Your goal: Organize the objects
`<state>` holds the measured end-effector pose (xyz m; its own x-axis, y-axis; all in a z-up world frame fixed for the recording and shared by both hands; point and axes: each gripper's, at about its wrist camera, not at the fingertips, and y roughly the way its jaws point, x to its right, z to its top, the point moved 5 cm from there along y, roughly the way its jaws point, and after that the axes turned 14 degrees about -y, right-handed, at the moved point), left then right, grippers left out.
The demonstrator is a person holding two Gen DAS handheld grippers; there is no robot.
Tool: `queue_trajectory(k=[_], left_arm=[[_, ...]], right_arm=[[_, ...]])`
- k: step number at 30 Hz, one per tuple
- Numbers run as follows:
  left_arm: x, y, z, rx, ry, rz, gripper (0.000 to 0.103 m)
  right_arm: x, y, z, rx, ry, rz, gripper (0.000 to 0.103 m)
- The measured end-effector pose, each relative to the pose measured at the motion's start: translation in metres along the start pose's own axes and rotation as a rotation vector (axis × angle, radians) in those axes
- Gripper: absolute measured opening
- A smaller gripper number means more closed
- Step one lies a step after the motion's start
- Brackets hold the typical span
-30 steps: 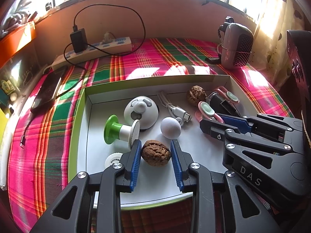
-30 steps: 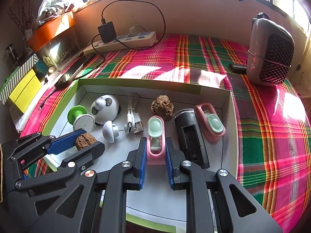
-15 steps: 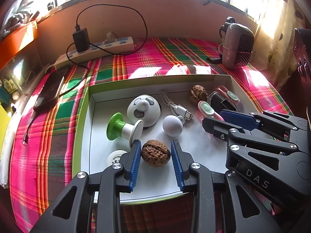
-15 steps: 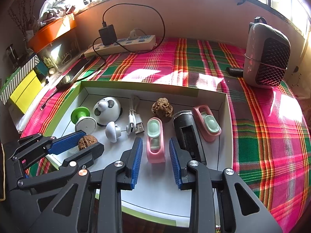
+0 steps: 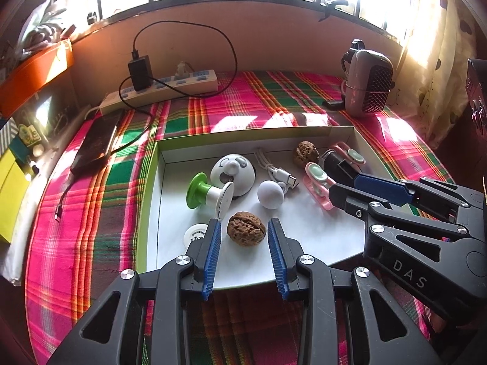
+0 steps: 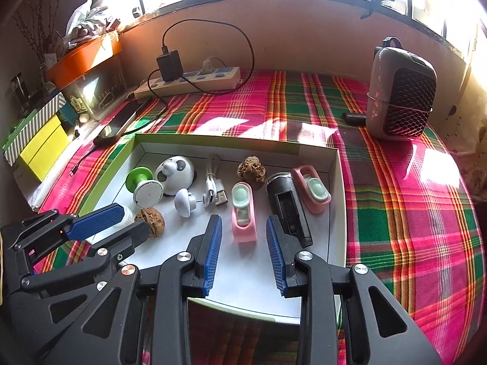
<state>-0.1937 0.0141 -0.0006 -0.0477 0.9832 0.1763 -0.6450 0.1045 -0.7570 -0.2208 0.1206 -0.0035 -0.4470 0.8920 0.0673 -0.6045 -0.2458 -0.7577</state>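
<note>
A white tray with a green rim [image 5: 152, 194] [image 6: 103, 188] lies on a plaid cloth. In it a smooth brown walnut [image 5: 246, 232] [image 6: 152, 217] rests between the blue pads of my left gripper [image 5: 243, 220], which stands open with a gap on both sides. My right gripper [image 6: 243, 218] is open around the near end of a pink clip [image 6: 242, 210] [image 5: 316, 184] and its pads are not touching it. Each gripper also shows in the other's view: the right gripper [image 5: 344, 193] at the right, the left gripper [image 6: 134, 222] at the left.
The tray also holds a green and white spool [image 5: 210, 194], a white dome toy [image 5: 232, 172], a white ball [image 5: 269, 194], a USB cable [image 6: 214, 182], a rough walnut [image 6: 250, 167], a black device [image 6: 287, 206] and a second pink clip [image 6: 312, 188]. Behind are a power strip [image 5: 170, 86], a phone [image 5: 96, 143] and a heater [image 6: 398, 103].
My right gripper has opened and let go of the pink clip, which lies in the tray. The left jaws have widened slightly off the walnut. Both grippers have drawn back a little.
</note>
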Motion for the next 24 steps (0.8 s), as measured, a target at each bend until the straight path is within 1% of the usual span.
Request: queue_trajectory(k=[6, 9, 12, 14, 16, 19, 22, 24], left_arm=[[-0.005, -0.016, -0.005, 0.018, -0.025, 0.007, 0.030], [-0.008, -0.026, -0.007, 0.044, -0.035, 0.026, 0.030], [-0.010, -0.034, -0.011, 0.050, -0.044, 0.025, 0.030], [-0.013, -0.039, -0.014, 0.063, -0.048, 0.041, 0.030], [-0.017, -0.044, -0.017, 0.069, -0.064, 0.044, 0.030], [-0.023, -0.049, -0.024, 0.075, -0.085, 0.067, 0.030], [-0.030, -0.051, -0.034, 0.062, -0.102, 0.079, 0.030], [-0.033, -0.051, -0.041, 0.055, -0.096, 0.098, 0.030]], right_arm=[[-0.004, -0.016, -0.005, 0.018, 0.006, -0.018, 0.032], [-0.006, -0.025, -0.008, 0.029, 0.009, -0.027, 0.032], [-0.008, -0.035, -0.011, 0.043, 0.015, -0.036, 0.032], [-0.009, -0.041, -0.013, 0.049, 0.020, -0.041, 0.034], [-0.010, -0.046, -0.017, 0.054, 0.021, -0.049, 0.043], [-0.014, -0.053, -0.024, 0.057, 0.022, -0.052, 0.044], [-0.016, -0.058, -0.030, 0.053, 0.017, -0.072, 0.044], [-0.016, -0.060, -0.036, 0.049, 0.023, -0.080, 0.045]])
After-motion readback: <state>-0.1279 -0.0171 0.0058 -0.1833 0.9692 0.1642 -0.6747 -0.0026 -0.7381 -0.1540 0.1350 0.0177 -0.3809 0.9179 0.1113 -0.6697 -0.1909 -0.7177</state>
